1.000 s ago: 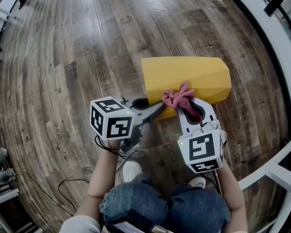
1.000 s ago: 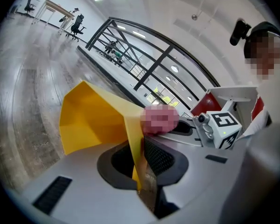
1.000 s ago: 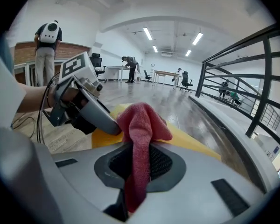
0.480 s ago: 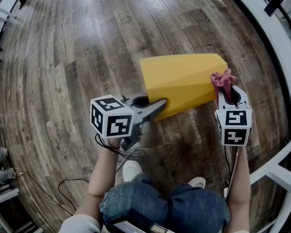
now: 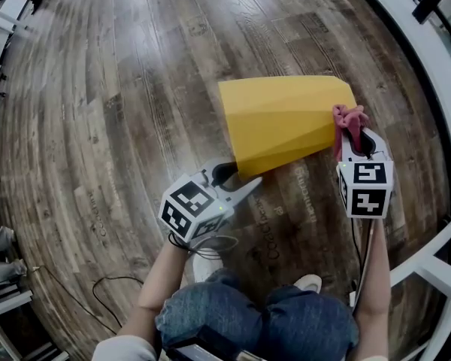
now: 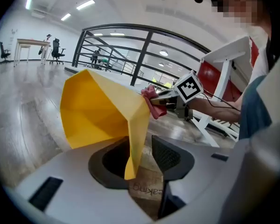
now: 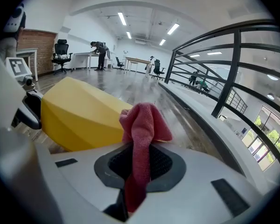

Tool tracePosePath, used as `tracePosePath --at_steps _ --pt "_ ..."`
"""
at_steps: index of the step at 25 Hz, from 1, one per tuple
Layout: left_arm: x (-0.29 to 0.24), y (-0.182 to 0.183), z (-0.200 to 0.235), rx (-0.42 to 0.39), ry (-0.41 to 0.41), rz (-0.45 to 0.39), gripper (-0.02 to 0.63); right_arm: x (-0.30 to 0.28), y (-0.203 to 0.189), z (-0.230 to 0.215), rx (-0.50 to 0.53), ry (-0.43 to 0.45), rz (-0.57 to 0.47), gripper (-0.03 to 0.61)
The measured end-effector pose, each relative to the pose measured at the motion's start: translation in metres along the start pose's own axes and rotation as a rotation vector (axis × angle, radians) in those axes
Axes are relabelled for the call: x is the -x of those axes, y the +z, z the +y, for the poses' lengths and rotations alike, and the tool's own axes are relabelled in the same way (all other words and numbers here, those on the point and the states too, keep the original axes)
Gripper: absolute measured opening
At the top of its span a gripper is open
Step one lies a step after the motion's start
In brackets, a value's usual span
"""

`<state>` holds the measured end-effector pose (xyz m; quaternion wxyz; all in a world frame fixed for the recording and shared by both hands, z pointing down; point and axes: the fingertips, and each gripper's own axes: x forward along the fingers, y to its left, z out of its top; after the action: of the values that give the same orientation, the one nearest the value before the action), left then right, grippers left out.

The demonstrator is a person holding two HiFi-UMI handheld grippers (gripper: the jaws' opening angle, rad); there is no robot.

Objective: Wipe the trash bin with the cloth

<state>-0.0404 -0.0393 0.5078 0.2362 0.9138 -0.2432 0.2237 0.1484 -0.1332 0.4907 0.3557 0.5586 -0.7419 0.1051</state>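
Counted 1 yellow trash bin (image 5: 286,122), 1 pink cloth (image 5: 347,116), 2 white shoes (image 5: 310,283), 1 black cable (image 5: 105,283) on the floor (image 5: 98,89) at 7 o'clock.

Tongs: left (image 5: 239,177) opening round bin (image 5: 286,119), right (image 5: 351,138) gripping cloth (image 5: 347,116).

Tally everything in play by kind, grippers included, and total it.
Trash bin: 1
Cloth: 1
Grippers: 2, left gripper with jaws just opened around the bin's rim, right gripper shut on the cloth
Total: 4
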Motion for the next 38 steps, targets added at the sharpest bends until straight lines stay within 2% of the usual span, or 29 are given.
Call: tracePosePath --at_steps 1,3,7,11,13,17,21,26,38 --pt "-0.001 0.001 0.004 -0.012 0.01 0.002 0.143 -0.001 0.0 0.0 0.0 -0.002 0.002 0.051" --pt "-0.003 0.004 0.008 -0.006 0.0 0.008 0.041 -0.002 0.001 -0.002 -0.001 -0.009 0.0 0.051" --pt "-0.004 0.017 0.001 0.07 -0.077 -0.004 0.023 0.015 0.021 0.011 -0.006 0.006 -0.061 0.051" --pt "-0.001 0.037 -0.01 0.217 -0.191 -0.086 0.017 0.046 0.057 0.059 0.023 0.118 -0.168 0.051" --pt "0.004 0.041 -0.011 0.267 -0.214 -0.107 0.02 0.059 0.072 0.091 0.063 0.189 -0.211 0.051" --pt "0.013 0.031 -0.004 0.298 -0.155 -0.065 0.018 0.071 0.087 0.145 0.186 0.317 -0.251 0.051" --pt "0.014 0.022 -0.004 0.301 -0.124 -0.039 0.017 0.064 0.081 0.176 0.288 0.363 -0.243 0.051" --pt "0.013 0.022 -0.003 0.306 -0.121 -0.04 0.018 0.051 0.074 0.164 0.296 0.305 -0.229 0.051" --pt "0.014 0.022 -0.004 0.304 -0.136 -0.027 0.017 0.008 0.04 0.055 0.182 0.072 -0.089 0.051"
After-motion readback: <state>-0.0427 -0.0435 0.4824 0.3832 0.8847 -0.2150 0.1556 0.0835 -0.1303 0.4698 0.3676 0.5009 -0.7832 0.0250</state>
